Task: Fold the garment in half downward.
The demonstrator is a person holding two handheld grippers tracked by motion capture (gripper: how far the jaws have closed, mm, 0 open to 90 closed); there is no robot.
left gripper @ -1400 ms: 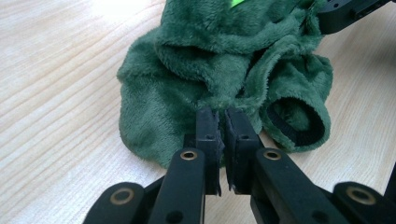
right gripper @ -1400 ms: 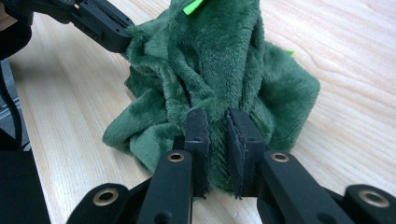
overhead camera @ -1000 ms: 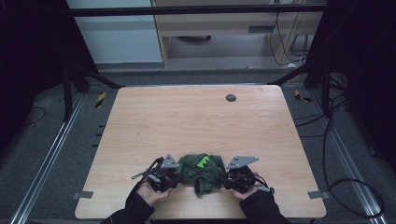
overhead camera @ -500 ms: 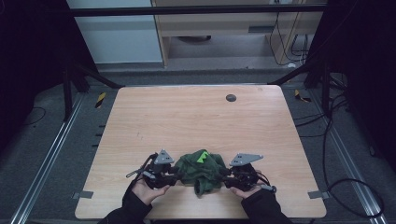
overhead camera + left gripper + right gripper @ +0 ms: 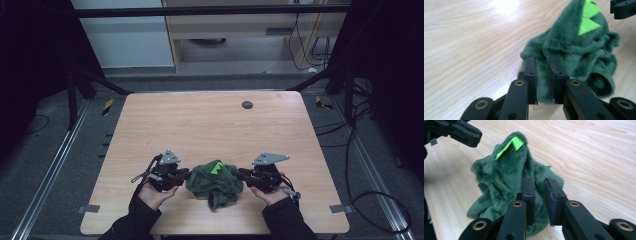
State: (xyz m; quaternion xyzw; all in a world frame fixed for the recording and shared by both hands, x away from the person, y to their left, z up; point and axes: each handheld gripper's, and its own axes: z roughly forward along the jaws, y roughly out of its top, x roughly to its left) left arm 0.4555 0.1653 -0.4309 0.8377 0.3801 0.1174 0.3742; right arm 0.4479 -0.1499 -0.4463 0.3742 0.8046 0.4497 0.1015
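A crumpled dark green plush garment (image 5: pixel 215 180) with bright green triangles lies near the table's front edge, between my two grippers. My left gripper (image 5: pixel 186 174) meets its left side and my right gripper (image 5: pixel 241 175) its right side. In the left gripper view the jaws of my left gripper (image 5: pixel 542 61) have just been closing, with a fold of the garment (image 5: pixel 574 50) pinched between them. My right gripper (image 5: pixel 539 182) has just been closing the same way on a fold of the garment (image 5: pixel 504 175). The cloth stands up in a peak between them.
The wooden table (image 5: pixel 210 125) stretches away beyond the garment, with a small dark round spot (image 5: pixel 247 104) near its far edge. Grey tape tabs (image 5: pixel 88 208) mark the front corners. Metal rails and cables lie on the floor at both sides.
Both hands have lifted slightly and moved a little away from the table's front edge. The garment has risen with them into a taller bunch.
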